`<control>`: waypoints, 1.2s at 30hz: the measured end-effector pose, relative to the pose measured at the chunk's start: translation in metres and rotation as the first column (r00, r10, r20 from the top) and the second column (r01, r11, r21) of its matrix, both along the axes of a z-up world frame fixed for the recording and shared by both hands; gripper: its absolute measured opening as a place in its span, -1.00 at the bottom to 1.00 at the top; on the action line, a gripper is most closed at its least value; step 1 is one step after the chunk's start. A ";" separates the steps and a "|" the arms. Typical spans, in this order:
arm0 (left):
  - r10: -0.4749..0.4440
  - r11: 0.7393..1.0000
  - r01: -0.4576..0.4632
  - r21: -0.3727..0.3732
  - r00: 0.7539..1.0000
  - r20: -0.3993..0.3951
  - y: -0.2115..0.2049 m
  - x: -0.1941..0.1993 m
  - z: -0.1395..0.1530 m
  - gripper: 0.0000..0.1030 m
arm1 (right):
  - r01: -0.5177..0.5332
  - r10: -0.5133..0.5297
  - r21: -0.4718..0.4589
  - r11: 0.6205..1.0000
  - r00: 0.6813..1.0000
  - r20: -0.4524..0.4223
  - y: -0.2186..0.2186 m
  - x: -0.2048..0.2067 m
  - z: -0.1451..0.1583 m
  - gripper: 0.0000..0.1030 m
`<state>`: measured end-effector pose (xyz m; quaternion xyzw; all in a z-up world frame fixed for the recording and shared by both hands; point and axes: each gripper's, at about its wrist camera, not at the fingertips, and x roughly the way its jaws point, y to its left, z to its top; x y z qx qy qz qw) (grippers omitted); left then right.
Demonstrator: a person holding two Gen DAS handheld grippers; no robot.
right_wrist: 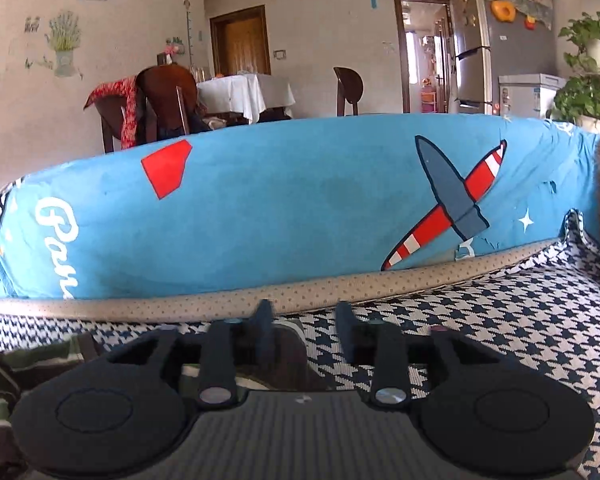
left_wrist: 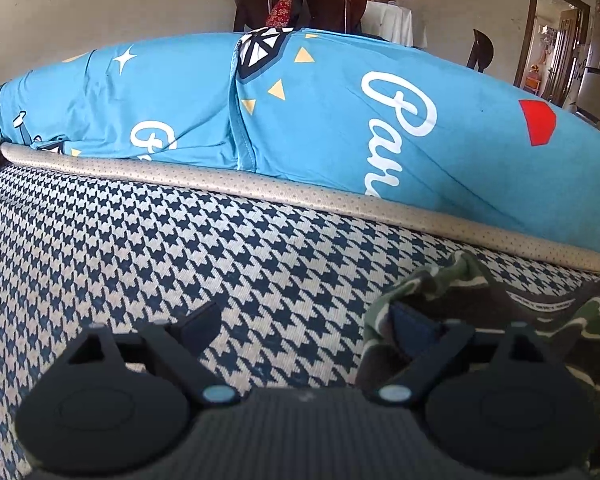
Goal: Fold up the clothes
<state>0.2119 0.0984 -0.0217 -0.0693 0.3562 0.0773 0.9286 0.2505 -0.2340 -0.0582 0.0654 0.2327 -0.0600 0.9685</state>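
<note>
On the houndstooth cover, below the blue cushion, my left gripper stands spread wide, one finger touching the camouflage garment. My right gripper is parted too, the garment's edge between its fingers.

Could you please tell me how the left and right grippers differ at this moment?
The left gripper is open wide; the right gripper has a narrower gap. The left's right finger lies against the camouflage garment, with bare houndstooth cover between its fingers; the right's left finger sits at the garment's edge. Both are black, low over the cover, facing the blue cushion.
</note>
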 end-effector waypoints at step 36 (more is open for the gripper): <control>-0.040 0.979 0.046 0.200 0.999 -0.034 -0.033 0.005 -0.022 -0.17 | -0.143 0.178 0.151 0.978 0.952 -0.249 -0.032 -0.057 -0.014 0.24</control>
